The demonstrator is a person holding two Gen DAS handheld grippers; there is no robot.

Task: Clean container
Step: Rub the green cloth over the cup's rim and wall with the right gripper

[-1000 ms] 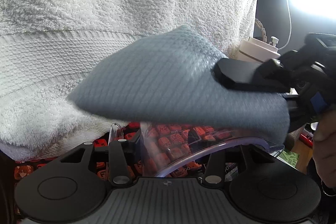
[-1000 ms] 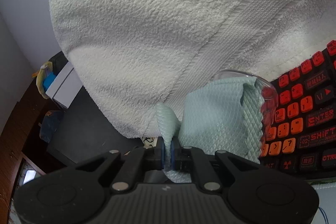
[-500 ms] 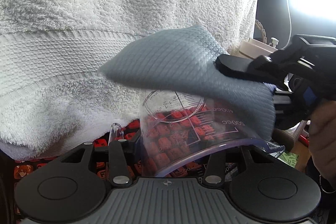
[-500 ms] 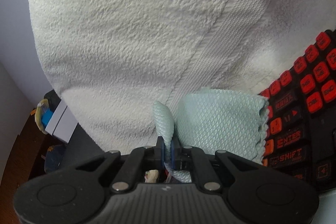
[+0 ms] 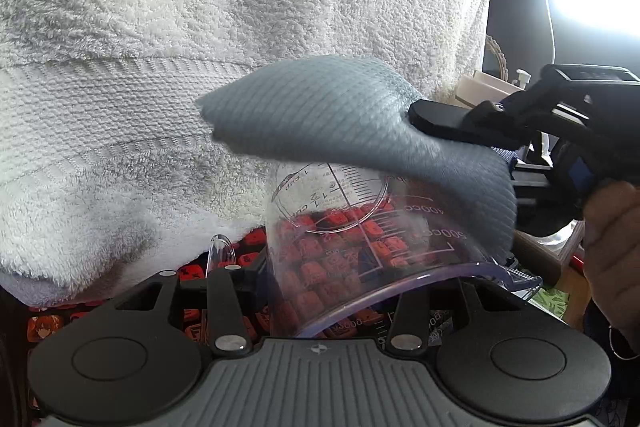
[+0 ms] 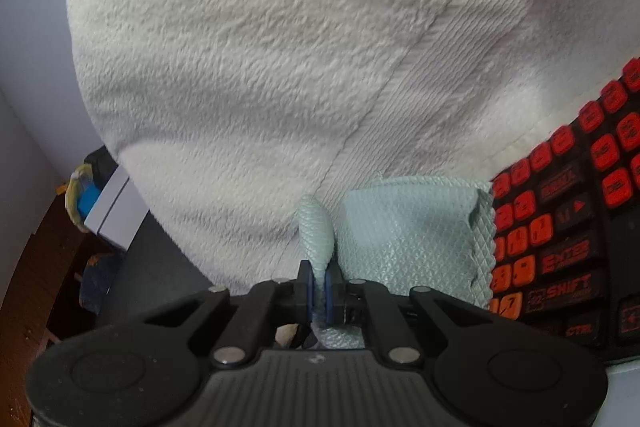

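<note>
Holding the clear measuring cup [image 5: 360, 247] on its side, your left gripper [image 5: 320, 291] has it right up against the camera, rim nearest the lens and base pointing away toward the far side. The fingers themselves are hidden behind the cup wall, so you can't actually see how tight that clamp is, but the cup sits squarely between them, with its little curved handle [image 5: 220, 251] poking up on the left. Your right gripper [image 6: 319, 291] is pinched down hard on a fold of the pale blue-green cloth [image 6: 416, 247], jaws nearly touching with just the fabric between. In the left wrist view that cloth [image 5: 352, 131] drapes over the far upper part of the cup, covering the base end, with the right gripper coming in from the right and your hand [image 5: 612, 251] behind it. Behind everything there's a big white towel [image 5: 200, 47] filling most of both views, and a keyboard with red-orange keys [image 6: 568, 211] lying under it, visible through the cup's clear wall too.
</note>
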